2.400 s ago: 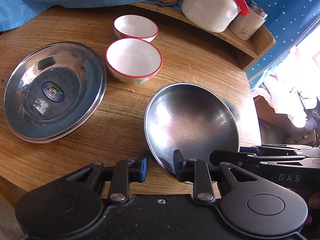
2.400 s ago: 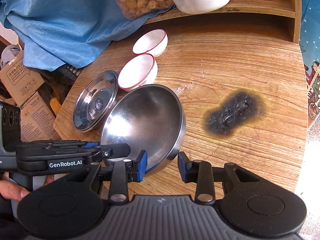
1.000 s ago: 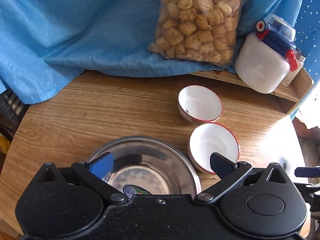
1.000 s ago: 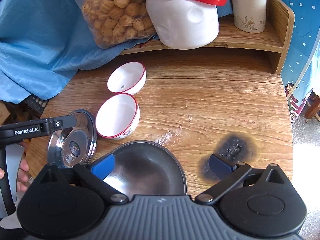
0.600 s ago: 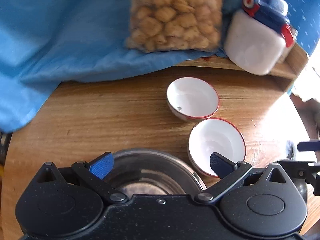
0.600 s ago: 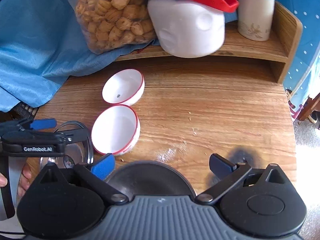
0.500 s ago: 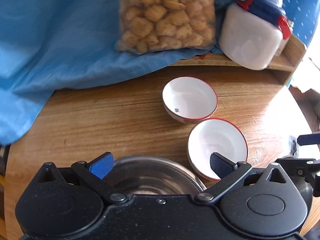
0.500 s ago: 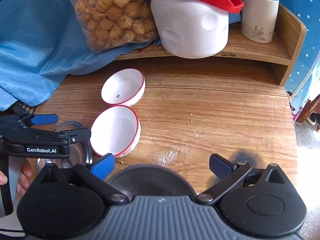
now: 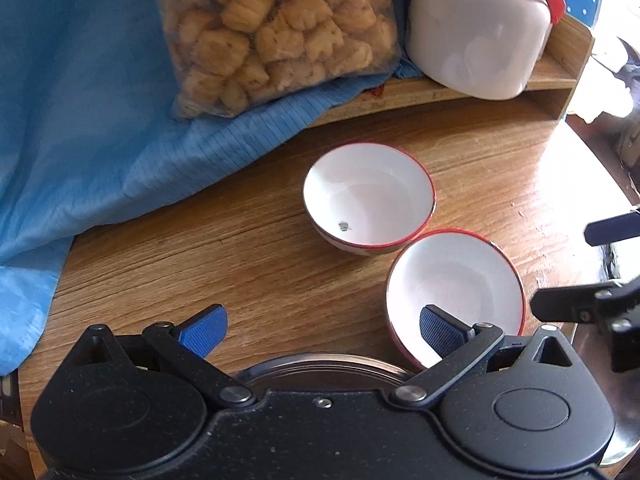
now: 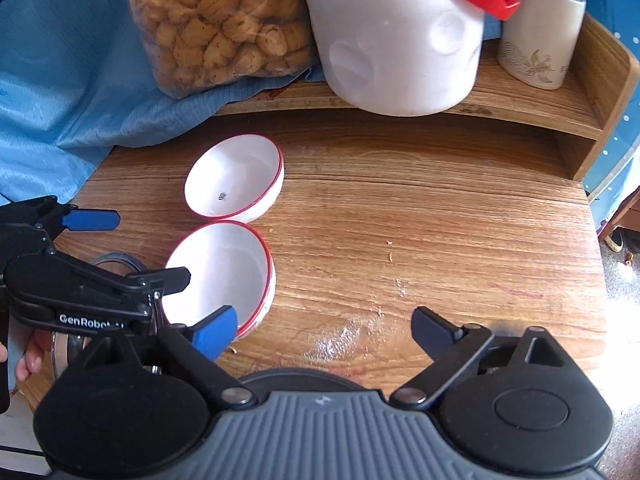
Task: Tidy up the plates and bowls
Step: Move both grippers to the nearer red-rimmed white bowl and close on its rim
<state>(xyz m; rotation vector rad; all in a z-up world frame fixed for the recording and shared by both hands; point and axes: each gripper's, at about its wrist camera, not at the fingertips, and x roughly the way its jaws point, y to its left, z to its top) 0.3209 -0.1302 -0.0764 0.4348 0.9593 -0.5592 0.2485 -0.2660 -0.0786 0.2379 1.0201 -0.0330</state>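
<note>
**Two bowls side by side, both grippers wide and empty**

The near bowl (image 9: 454, 280), white with a red rim, sat on the wooden table (image 9: 248, 256) with the far bowl (image 9: 368, 196) just behind it, the two rims all but touching. The far one carried a small dark mark inside. Over the near bowl came the left gripper (image 9: 320, 330), jaws spread wide, nothing held: one blue pad hung above the bowl's near side, the other over bare wood. Beneath it, just this side of the bowls, the edge of a steel plate (image 9: 320, 362) peeked out.

The right gripper (image 10: 324, 330) also stood wide and empty, though its jaws had just been closing a little, with only tabletop between them. Its left pad sat by the near bowl's rim, and a dark steel bowl (image 10: 296, 378) showed just below it.

Further back, a blue cloth (image 9: 80, 100) draped the table's edge, with a bag of snacks (image 9: 276, 28), a white jug (image 10: 396, 40) and a canister (image 10: 540, 28) up on the raised shelf (image 10: 520, 108).
</note>
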